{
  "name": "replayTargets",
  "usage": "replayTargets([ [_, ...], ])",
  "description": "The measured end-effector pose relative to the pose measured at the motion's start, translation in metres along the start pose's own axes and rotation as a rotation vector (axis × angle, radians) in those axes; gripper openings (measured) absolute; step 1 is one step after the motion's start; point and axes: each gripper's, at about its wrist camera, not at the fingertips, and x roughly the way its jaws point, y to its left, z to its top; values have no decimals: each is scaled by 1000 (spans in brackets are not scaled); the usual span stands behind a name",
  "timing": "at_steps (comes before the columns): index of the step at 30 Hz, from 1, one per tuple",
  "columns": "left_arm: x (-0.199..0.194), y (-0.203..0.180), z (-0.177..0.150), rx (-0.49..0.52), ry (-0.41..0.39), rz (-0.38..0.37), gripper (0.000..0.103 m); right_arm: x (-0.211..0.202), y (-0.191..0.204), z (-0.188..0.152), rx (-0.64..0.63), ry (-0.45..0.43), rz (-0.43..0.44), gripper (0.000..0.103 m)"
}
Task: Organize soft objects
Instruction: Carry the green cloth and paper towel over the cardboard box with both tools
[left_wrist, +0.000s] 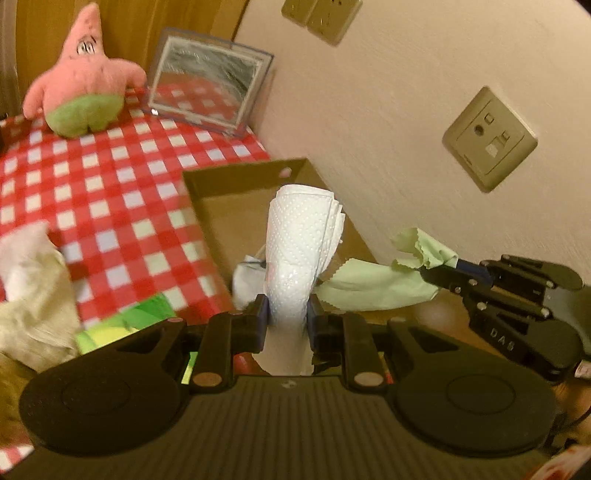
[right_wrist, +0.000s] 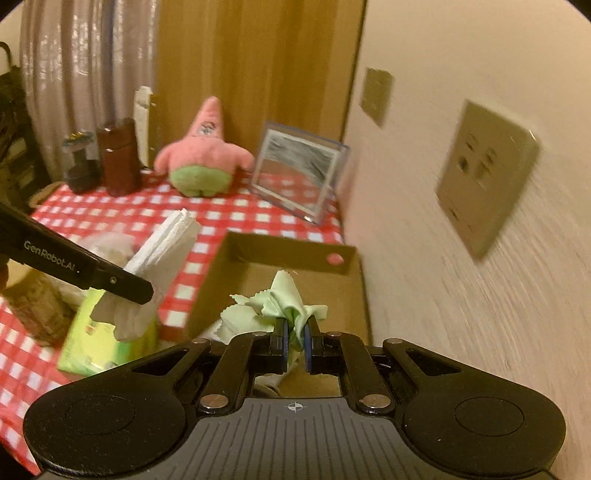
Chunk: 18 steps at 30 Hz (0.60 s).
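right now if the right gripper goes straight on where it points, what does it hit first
Holding the green cloth, the right gripper points into the open cardboard box. It would probably meet the box's far wall first, though depth is hard to judge.

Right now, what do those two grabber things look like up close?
Each hand-held gripper is black. The left hand-held gripper has two flat round discs on a ribbed grey body, jointed bars with silver rivets, and blue pads on its fingertips. From the side it shows white lettering, "GenRobot.AI". The right hand-held gripper looks the same, with a small crosshair mark on its body. No cables show.
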Motion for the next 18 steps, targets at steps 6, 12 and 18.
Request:
replayTargets([
  [6, 30, -16, -6, -27, 30, -8, 19, 8, -15, -19, 40, 21, -16, 8],
  [12, 55, -29, -10, -33, 46, -4, 20, 11, -22, -28, 49, 31, -31, 8],
  [18, 71, -34, -12, -48, 37, -22, 39, 11, -24, -32, 37, 37, -46, 8],
])
